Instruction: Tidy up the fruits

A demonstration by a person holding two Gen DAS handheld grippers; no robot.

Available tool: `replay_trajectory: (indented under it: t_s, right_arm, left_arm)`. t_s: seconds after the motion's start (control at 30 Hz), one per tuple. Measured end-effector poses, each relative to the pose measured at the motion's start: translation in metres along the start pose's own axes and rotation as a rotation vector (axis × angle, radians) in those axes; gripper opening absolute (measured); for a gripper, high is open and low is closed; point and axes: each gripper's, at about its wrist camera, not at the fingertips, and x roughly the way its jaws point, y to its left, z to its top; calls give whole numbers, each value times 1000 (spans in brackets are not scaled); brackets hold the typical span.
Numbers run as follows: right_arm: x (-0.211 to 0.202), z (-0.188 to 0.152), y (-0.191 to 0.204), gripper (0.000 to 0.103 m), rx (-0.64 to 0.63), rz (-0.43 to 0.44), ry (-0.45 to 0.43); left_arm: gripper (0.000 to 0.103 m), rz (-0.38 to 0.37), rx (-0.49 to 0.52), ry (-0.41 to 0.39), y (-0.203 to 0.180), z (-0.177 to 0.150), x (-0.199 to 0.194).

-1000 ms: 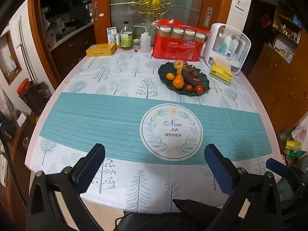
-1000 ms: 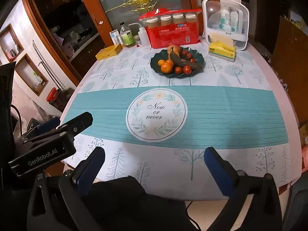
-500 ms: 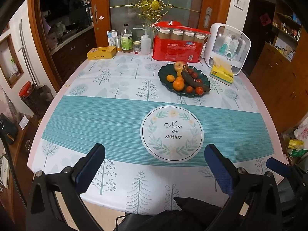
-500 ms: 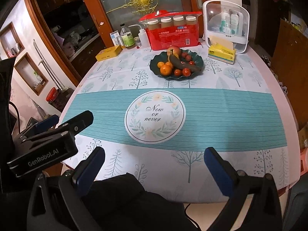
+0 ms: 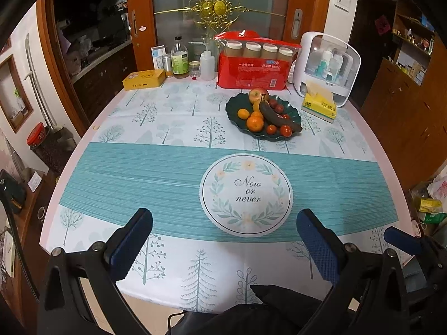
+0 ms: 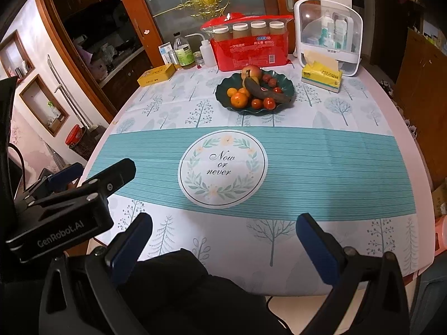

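A dark green scalloped plate [image 5: 233, 105] stands at the far middle of the table, also in the right wrist view [image 6: 223, 89]. It holds an apple [image 5: 257, 94], a dark overripe banana [image 5: 275, 117], oranges [image 5: 254, 122] and small red fruits [image 5: 285, 130]. My left gripper [image 5: 225, 233] is open and empty over the table's near edge. My right gripper [image 6: 223, 233] is open and empty, also at the near edge, to the right of the left one [image 6: 69, 209].
A red pack of jars [image 5: 252, 65], bottles [image 5: 180, 61], a yellow box [image 5: 144, 79], a tissue pack [image 5: 318, 106] and a white organiser [image 5: 325, 68] line the far edge. The cloth has a teal band with a round print [image 5: 245, 194]. Cabinets stand on both sides.
Both grippers have moved slightly forward toward the table; the plate looks a little nearer. Nothing was gripped or released.
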Motion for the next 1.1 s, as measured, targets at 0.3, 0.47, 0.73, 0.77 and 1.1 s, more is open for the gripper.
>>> replay_trajectory:
  t_s: [0.3, 0.47, 0.73, 0.77, 1.1]
  right_arm:
    - [1, -2, -7, 103, 3, 2, 4]
    - [0, -3, -8, 103, 0, 6, 7]
    - [-1, -7, -9, 103, -10, 16, 17]
    - [-1, -6, -9, 103, -12, 16, 17]
    - [-1, -7, -8, 103, -16, 20, 20]
  left_arm:
    - [102, -4, 10, 5, -8, 1, 0]
    - [102, 0, 10, 7, -11, -1, -1]
    - [102, 9, 0, 8, -10, -6, -4]
    - [102, 10, -1, 7, -10, -6, -4]
    - [102, 20, -5, -1, -8, -6, -9]
